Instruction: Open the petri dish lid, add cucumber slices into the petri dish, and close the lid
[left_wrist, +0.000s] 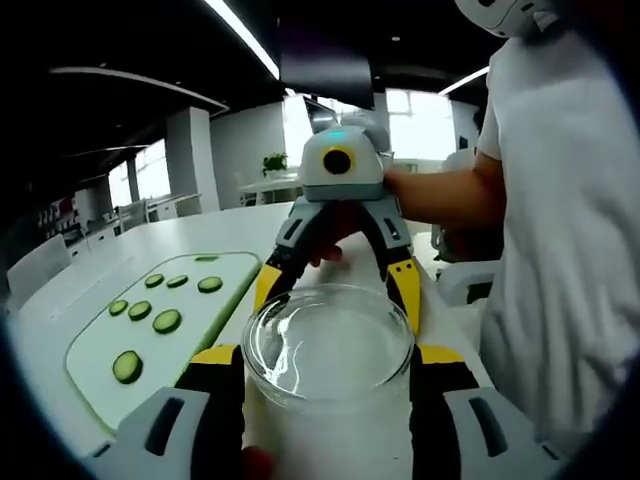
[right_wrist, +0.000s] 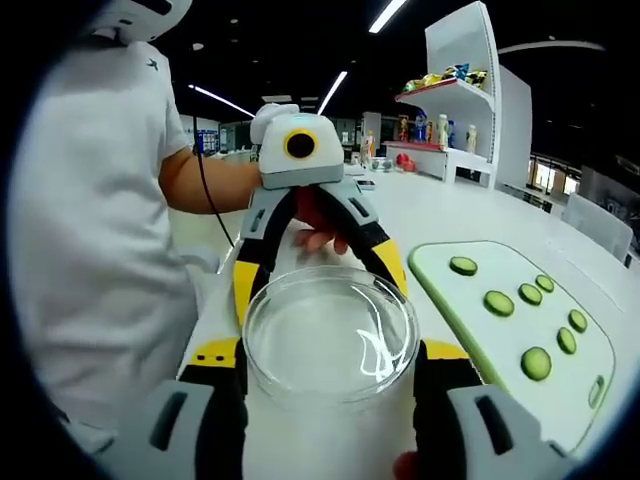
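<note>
Clear petri dish (left_wrist: 328, 345) sits low centre in the left gripper view, between the left gripper (left_wrist: 328, 365) jaws, which stand wide apart with yellow tips at the dish's sides; contact looks likely, can't confirm a firm clamp. Opposite, the right gripper (left_wrist: 340, 275) reaches in from the top, its jaws spread around the dish's far rim. Right gripper view mirrors this: dish (right_wrist: 330, 335) low centre, own jaws flanking it, left gripper (right_wrist: 315, 255) across. Cucumber slices (left_wrist: 165, 321) lie on a green-edged white cutting board (left_wrist: 100, 350) at lower left; same board (right_wrist: 570, 395) at right in the right gripper view. White table (left_wrist: 200, 235) underneath.
</note>
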